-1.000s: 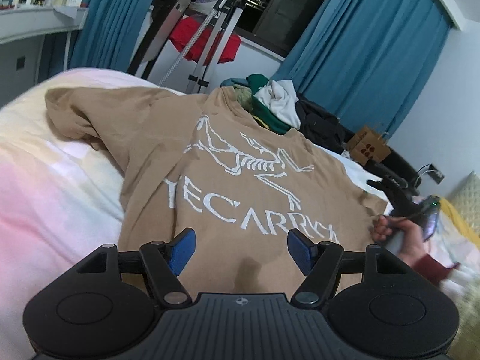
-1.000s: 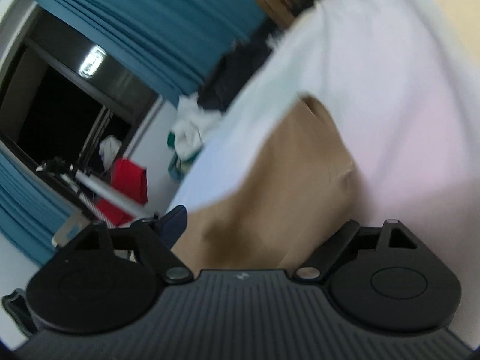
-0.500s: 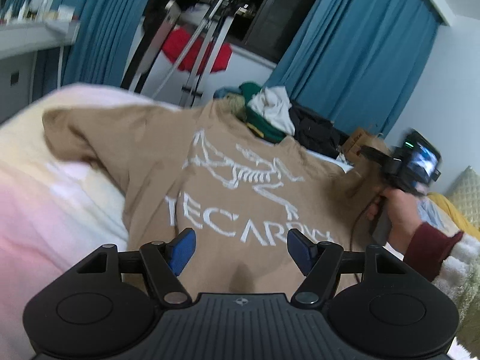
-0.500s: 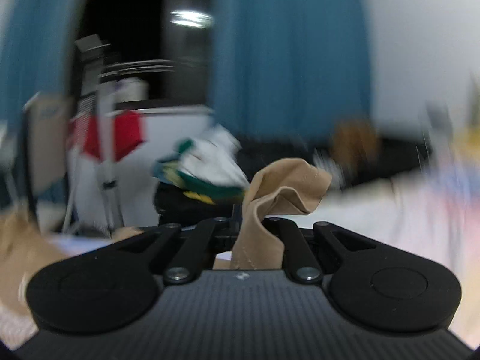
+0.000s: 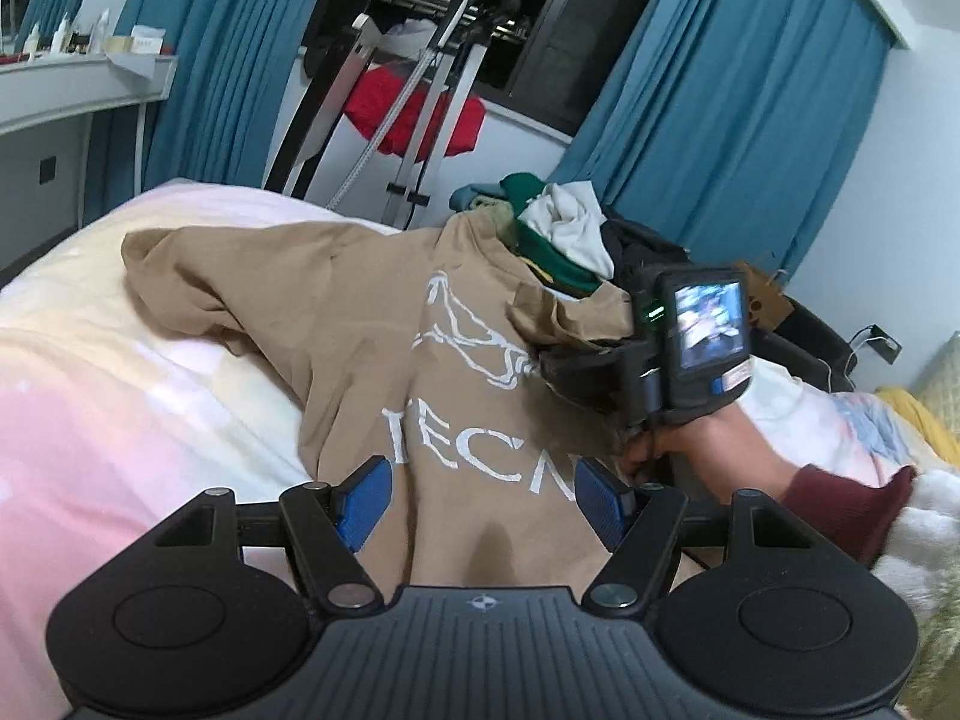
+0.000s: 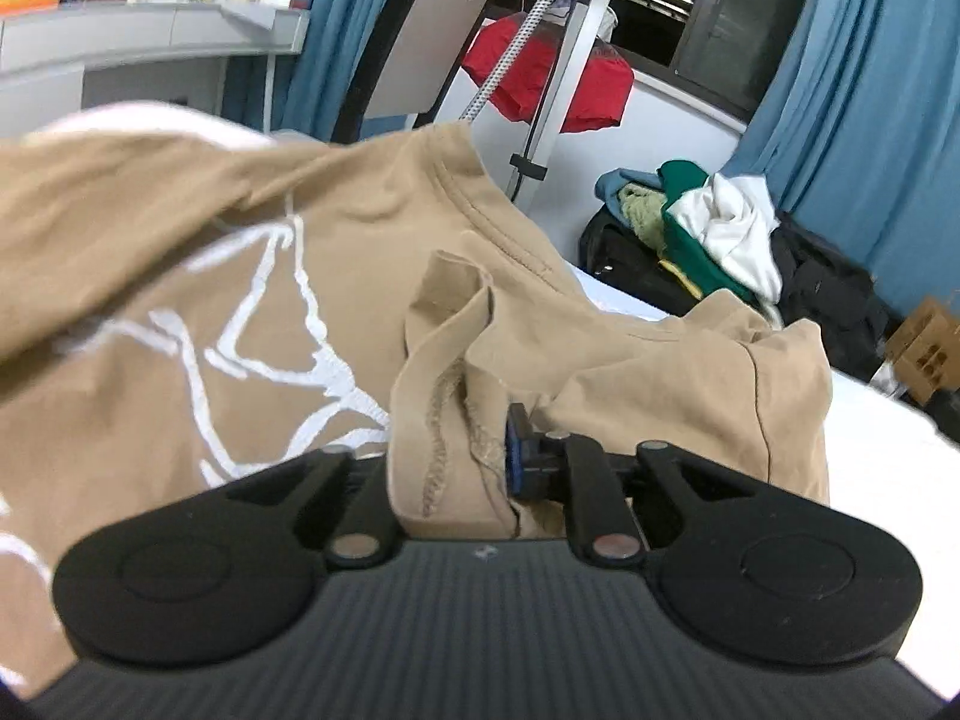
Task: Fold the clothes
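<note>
A tan T-shirt point(image 5: 360, 330) with a white print lies spread on the bed point(image 5: 120, 420). My left gripper point(image 5: 480, 495) is open, its blue pads on either side of the shirt's near hem, just above the cloth. My right gripper point(image 6: 474, 456) is shut on the tan T-shirt point(image 6: 180, 276), pinching its right sleeve point(image 6: 444, 360), which is lifted and carried over the printed front. In the left wrist view the right gripper point(image 5: 564, 360) and the hand holding it hang over the shirt's right half.
A heap of green, white and dark clothes point(image 5: 558, 234) sits past the far edge of the bed. A clothes rack with a red garment point(image 5: 414, 114) and blue curtains point(image 5: 720, 138) stand behind. A shelf point(image 5: 72, 84) is at the left.
My right gripper closed on the sleeve at the right edge, lifted it and swung it left over the shirt's front. The left gripper stayed open at the hem.
</note>
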A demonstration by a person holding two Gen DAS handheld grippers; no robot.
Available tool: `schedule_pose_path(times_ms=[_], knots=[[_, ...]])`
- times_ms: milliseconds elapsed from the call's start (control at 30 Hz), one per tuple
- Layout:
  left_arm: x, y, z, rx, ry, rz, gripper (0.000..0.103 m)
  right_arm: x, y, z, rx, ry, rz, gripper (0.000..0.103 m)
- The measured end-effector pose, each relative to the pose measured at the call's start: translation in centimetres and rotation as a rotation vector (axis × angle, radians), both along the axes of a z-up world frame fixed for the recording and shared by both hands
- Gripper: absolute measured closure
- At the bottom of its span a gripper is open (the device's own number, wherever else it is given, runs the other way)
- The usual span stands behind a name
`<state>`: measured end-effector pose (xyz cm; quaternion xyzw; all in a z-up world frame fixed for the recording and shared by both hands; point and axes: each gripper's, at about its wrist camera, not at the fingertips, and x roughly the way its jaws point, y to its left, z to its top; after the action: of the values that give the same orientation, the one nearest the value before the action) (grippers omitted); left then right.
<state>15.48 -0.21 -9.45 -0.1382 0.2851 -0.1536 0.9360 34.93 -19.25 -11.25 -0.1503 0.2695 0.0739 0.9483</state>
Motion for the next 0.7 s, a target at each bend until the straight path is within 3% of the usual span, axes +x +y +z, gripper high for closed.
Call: schedule_pose_path(times_ms=[33,67,100,267,467,567,700], knots=[[0.1,0.0,0.0,-0.001,0.001,-0.001,0.033,-0.3,-0.3,0.6,0.044,0.016,0.010,0.058],[0.1,-0.1,0.0,0.000,-0.001,-0.002,0.033,-0.6,-0.7,1.2,0.088,0.032,0.021,0.033],[0.1,-0.1,0.1,0.002,-0.003,-0.004,0.033,-1.1,-1.0,1.9,0.130,0.045,0.030,0.022],[-0.6,-0.4,0.6,0.009,-0.018,-0.014,0.033,-8.5,-2.4,6.1,0.265,-0.008,0.036,0.022],[-3.6,-0.9,2.3,0.019,-0.057,-0.054,0.031,-18.8,-5.6,10.8,0.447,-0.051,-0.061,0.022],[-5.9,-1.7,3.1,0.073,-0.091,-0.066,0.030,-23.9,-6.5,12.1,0.462,-0.075,-0.115,0.022],[-8.2,-2.3,3.7,0.080,-0.091,-0.081,0.030,-30.6,-7.6,12.9,0.462,-0.106,-0.179,0.022]])
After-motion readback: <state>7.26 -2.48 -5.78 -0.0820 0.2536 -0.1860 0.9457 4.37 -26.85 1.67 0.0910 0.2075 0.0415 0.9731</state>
